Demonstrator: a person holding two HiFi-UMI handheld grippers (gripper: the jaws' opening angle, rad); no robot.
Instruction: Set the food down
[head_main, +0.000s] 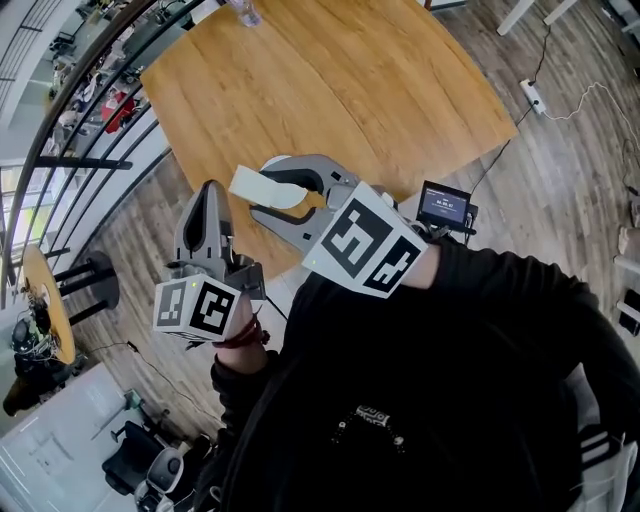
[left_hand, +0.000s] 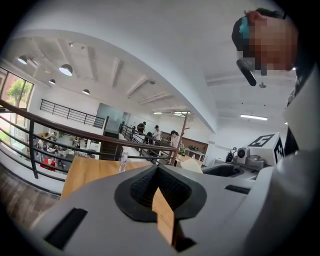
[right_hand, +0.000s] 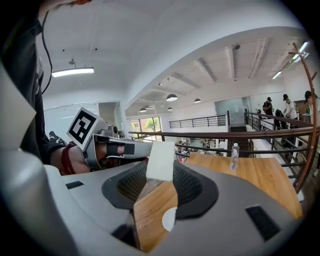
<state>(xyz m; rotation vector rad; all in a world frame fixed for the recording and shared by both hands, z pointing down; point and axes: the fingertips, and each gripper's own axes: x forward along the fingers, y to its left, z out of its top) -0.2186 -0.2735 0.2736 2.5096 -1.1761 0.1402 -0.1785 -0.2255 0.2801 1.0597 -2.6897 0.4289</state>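
The food (head_main: 258, 186) is a pale cream flat slab, and my right gripper (head_main: 275, 190) is shut on it. It hangs above the near left edge of the round wooden table (head_main: 350, 90). In the right gripper view the slab (right_hand: 161, 161) stands upright between the jaw tips, with table wood showing below it. My left gripper (head_main: 208, 192) is to the left of the food, beyond the table's edge and over the floor. It points away from me. Its jaws (left_hand: 158, 170) are shut with nothing in them.
A clear water bottle (head_main: 243, 12) stands at the table's far edge. A small device with a lit screen (head_main: 444, 205) sits by the near right edge. A dark railing (head_main: 90, 90) curves along the left. A power strip (head_main: 532, 95) with a cable lies on the wood floor at right.
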